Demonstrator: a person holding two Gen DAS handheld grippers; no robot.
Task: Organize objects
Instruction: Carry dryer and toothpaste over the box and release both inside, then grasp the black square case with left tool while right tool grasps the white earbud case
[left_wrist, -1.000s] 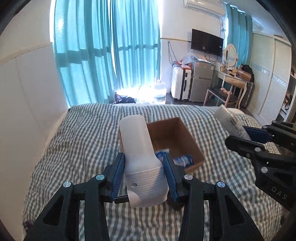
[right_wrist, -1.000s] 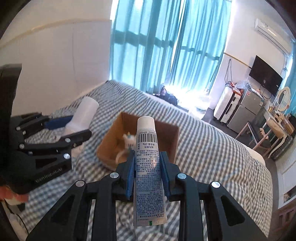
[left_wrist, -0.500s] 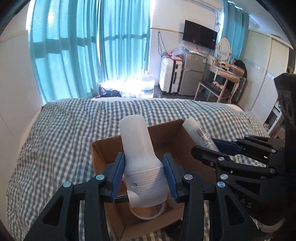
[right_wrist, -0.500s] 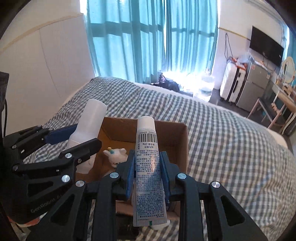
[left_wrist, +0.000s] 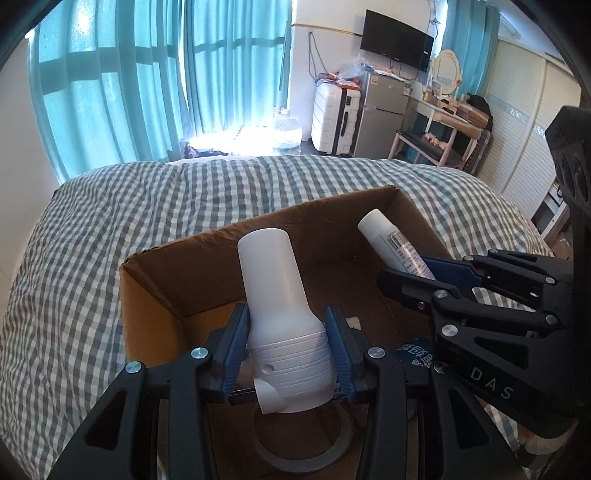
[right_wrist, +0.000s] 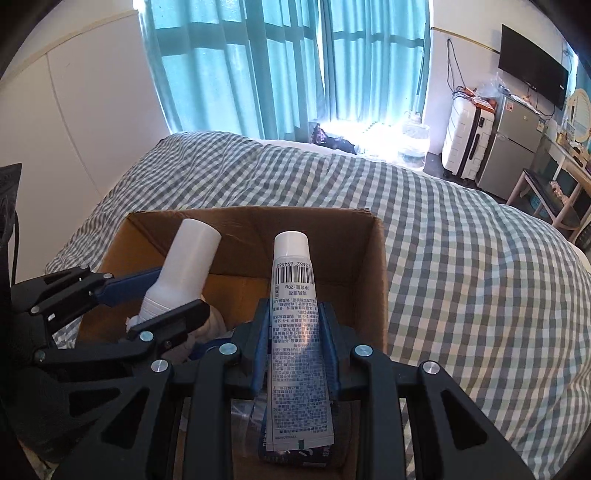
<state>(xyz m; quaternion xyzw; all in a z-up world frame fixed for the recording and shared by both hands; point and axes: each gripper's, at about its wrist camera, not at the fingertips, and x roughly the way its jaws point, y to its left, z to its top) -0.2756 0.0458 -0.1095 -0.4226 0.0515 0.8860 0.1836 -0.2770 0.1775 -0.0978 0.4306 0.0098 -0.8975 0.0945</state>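
While both my claws hang over the open cardboard box (left_wrist: 177, 280) on the checked bedspread (left_wrist: 74, 229), my left gripper (left_wrist: 290, 343) is clamped on a white bottle (left_wrist: 280, 295), cap end forward. My right gripper (right_wrist: 295, 332) pinches a printed tube (right_wrist: 297, 332), white cap toward the far wall of the box. A grey ring (left_wrist: 299, 448) lies on the box floor beneath the bottle.

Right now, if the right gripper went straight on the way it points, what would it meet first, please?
Probably the far inner wall of the cardboard box. The right gripper holds a white tube whose cap would touch first; depth is hard to judge.
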